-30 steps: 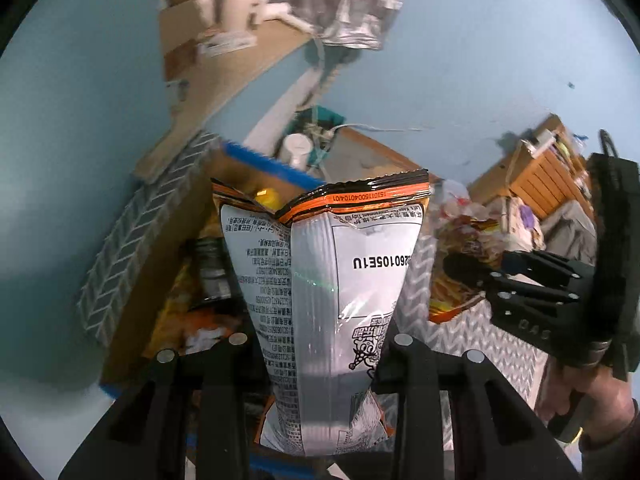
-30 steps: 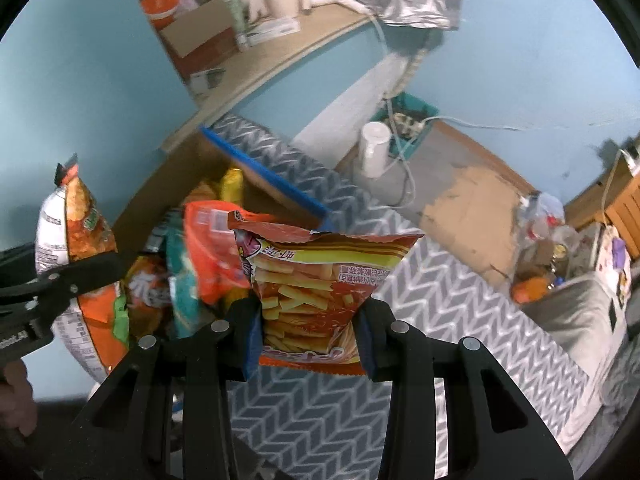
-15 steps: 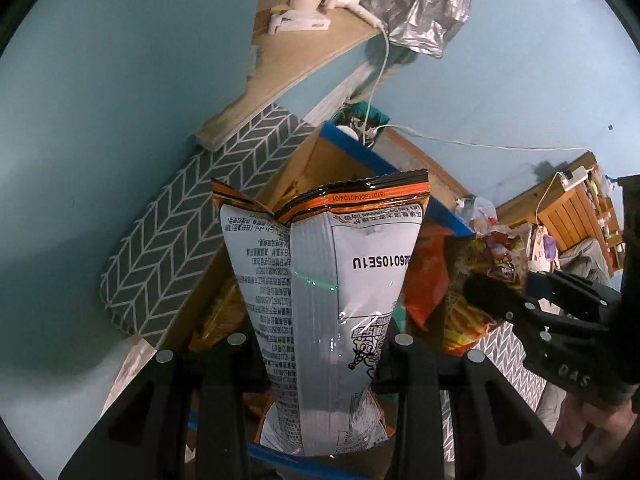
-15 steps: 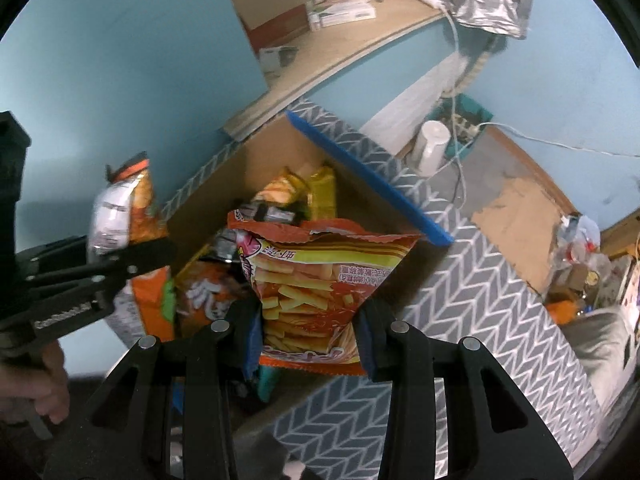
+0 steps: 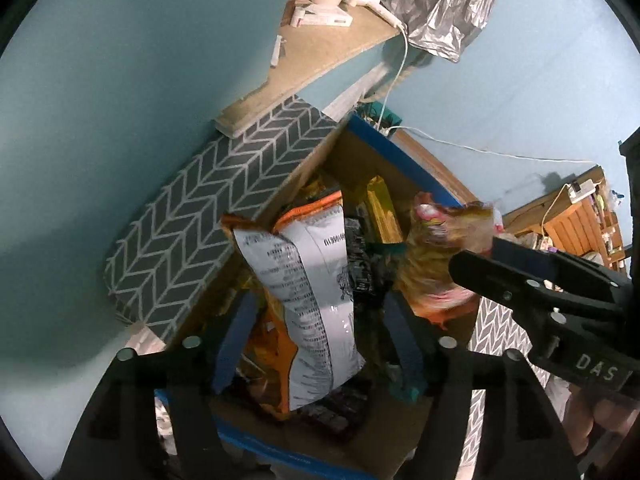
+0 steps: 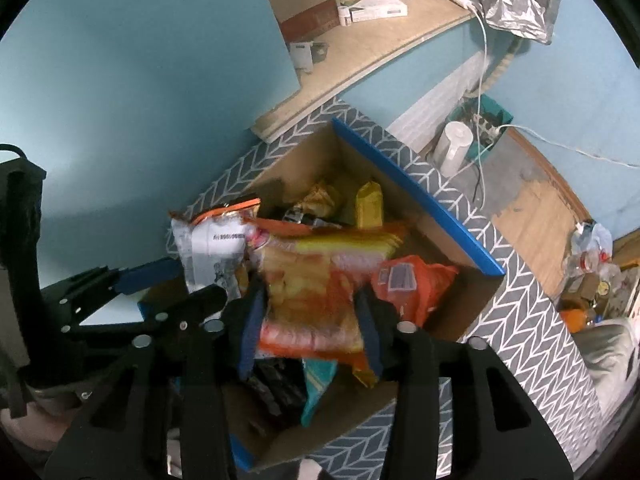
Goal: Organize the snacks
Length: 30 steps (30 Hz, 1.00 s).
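A cardboard box with blue-taped rims (image 5: 404,156) (image 6: 420,196) stands on a grey chevron surface and holds several snack bags. My left gripper (image 5: 320,336) is open; the silver and orange bag (image 5: 312,292) hangs loose between its spread fingers, tilted over the box. It also shows in the right wrist view (image 6: 208,248). My right gripper (image 6: 308,328) is open around the orange and yellow fries bag (image 6: 316,292), which is blurred and drops into the box. That bag shows in the left wrist view (image 5: 436,256) beside the right gripper's fingers (image 5: 520,276).
A wooden shelf (image 6: 384,36) with a white cup, boxes and a hair dryer juts over the box's far side. A blue wall is at left. A white canister (image 6: 452,148) and cables stand on the floor beyond. Wooden furniture (image 5: 580,216) is at right.
Both grippers moved over the box and opened. The silver bag and the fries bag were let go and are falling into the box.
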Motion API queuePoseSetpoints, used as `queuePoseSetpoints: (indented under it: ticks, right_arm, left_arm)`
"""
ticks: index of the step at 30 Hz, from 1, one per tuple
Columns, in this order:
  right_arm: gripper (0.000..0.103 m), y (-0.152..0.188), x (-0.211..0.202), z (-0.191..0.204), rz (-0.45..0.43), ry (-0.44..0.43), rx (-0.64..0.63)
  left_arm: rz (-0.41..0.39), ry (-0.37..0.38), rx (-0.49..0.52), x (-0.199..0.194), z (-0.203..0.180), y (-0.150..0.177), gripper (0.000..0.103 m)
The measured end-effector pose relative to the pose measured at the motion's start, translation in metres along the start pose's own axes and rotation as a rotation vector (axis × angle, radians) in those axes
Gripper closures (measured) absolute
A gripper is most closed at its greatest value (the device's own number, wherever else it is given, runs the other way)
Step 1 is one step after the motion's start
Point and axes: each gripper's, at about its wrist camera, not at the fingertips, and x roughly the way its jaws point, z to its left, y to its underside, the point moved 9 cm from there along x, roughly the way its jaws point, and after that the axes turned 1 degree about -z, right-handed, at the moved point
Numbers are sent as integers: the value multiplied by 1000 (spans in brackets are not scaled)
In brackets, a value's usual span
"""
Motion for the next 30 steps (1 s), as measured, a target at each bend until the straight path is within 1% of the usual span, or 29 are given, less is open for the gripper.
queuePoseSetpoints:
  ticks: [2,6,9,13,15,19,22,26,30]
  right_arm:
    - [47,-1,-4,2,-11,9,-9]
    - [45,-6,-15,-1,-44,53,-22]
    - [37,-7,-26,-7,-73,87,-16]
    - [36,-8,-42,-17,-111,124,-4]
    - [35,-7,-51,-22,-129,148,-1]
    - [33,-6,-68,-29,-160,187,3]
    - [32,-4,-79,-30,-182,195,12]
    - [32,0,-94,-32,-210,199,23]
    - [31,3,-107,-34,-233,206,34]
  left_arm:
    - [-13,-8,4,-7,1,-2,31]
    - [-45,-8,18,-22,1,-6,27]
    - [-73,-10,30,-35,-1,-10,24]
    - [-112,-1,52,-53,-7,-15,24]
    - [-131,6,66,-61,-11,-16,22]
    - [-175,16,96,-79,-21,-19,20]
    - [-204,22,108,-93,-29,-20,17]
    - [-233,32,126,-105,-34,-18,17]
    - [-245,39,145,-113,-39,-15,16]
